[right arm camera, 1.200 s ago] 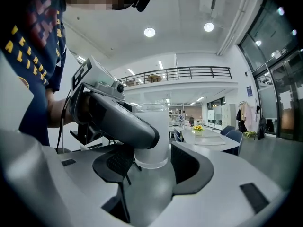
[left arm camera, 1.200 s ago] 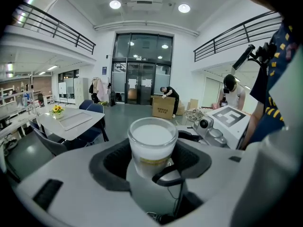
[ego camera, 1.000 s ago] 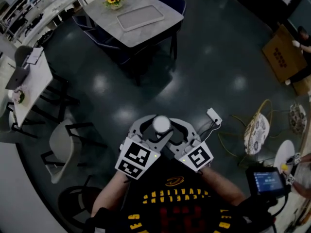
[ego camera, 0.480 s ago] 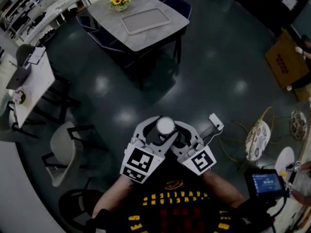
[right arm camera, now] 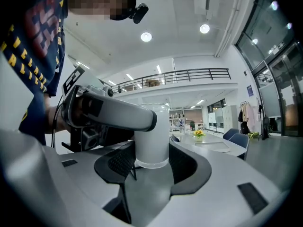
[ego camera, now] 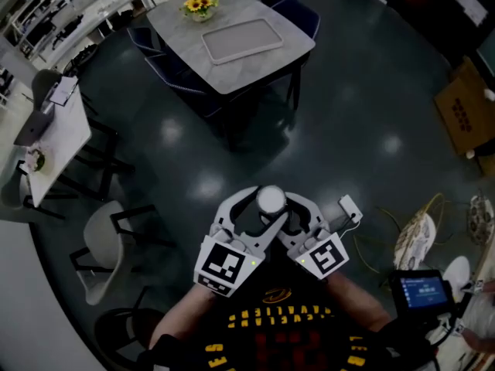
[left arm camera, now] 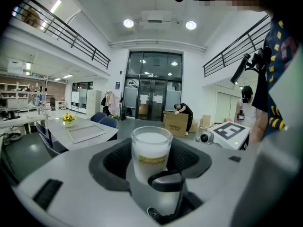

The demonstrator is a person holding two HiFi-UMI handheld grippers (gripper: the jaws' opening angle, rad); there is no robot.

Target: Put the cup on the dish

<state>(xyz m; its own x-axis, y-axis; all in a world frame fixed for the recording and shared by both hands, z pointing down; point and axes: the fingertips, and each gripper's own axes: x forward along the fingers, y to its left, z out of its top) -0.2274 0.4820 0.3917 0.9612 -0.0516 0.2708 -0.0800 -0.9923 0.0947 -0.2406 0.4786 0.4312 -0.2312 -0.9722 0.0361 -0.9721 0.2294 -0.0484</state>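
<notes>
A white cup point(ego camera: 271, 200) with a yellow label point(left arm camera: 151, 160) hangs upright in mid-air in front of the person's chest, over the dark floor. Both grippers close round it from opposite sides. The left gripper point(ego camera: 259, 212) has its black pads against the cup's point(left arm camera: 151, 150) sides, and a jaw of the other gripper crosses in front. The right gripper point(right arm camera: 151, 163) has the cup's point(right arm camera: 152, 136) base between its pads, touching on both sides, with the left gripper's finger point(right arm camera: 120, 115) lying across it. No dish shows; a grey tray point(ego camera: 241, 39) lies on the far table.
The grey table point(ego camera: 255, 64) carries yellow flowers point(ego camera: 199, 5) and has blue chairs around it. A white desk point(ego camera: 54, 134) and a white chair point(ego camera: 100, 242) stand at the left. A cardboard box point(ego camera: 464, 107) sits at the right, and a small screen point(ego camera: 421, 292) at the lower right.
In the head view the table and tray have drifted right and down. The grippers with the cup have shifted slightly right and lower, still together.
</notes>
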